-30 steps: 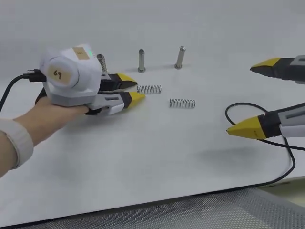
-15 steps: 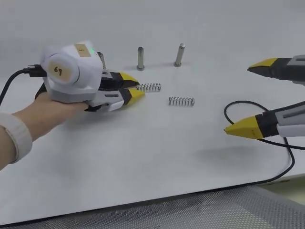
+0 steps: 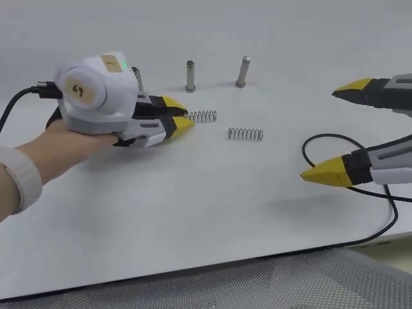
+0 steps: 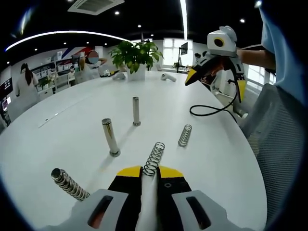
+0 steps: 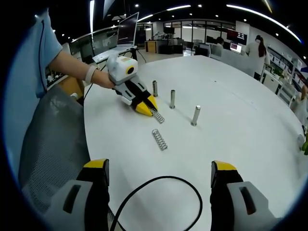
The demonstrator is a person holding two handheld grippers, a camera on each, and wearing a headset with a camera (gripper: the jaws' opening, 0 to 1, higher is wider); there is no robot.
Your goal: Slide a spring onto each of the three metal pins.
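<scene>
Three metal pins stand at the far side of the white table (image 3: 193, 212). The left pin (image 4: 67, 183) wears a spring and leans. The middle pin (image 3: 190, 76) and right pin (image 3: 243, 71) are bare and upright. My left gripper (image 3: 180, 116) lies low on the table, shut on the near end of a spring (image 3: 201, 116), which points away from its tips in the left gripper view (image 4: 154, 158). A second spring (image 3: 245, 134) lies loose to the right. My right gripper (image 3: 335, 132) hovers open at the right, with nothing between its fingers.
A black cable (image 3: 322, 141) loops on the table below the right gripper and trails over the front edge. A grey mesh chair (image 3: 290, 283) sits at the table's near edge. A potted plant (image 4: 134, 55) stands at the far end.
The left gripper's jaws were open around the spring's end a second ago and have shut on it. The right gripper has hardly moved.
</scene>
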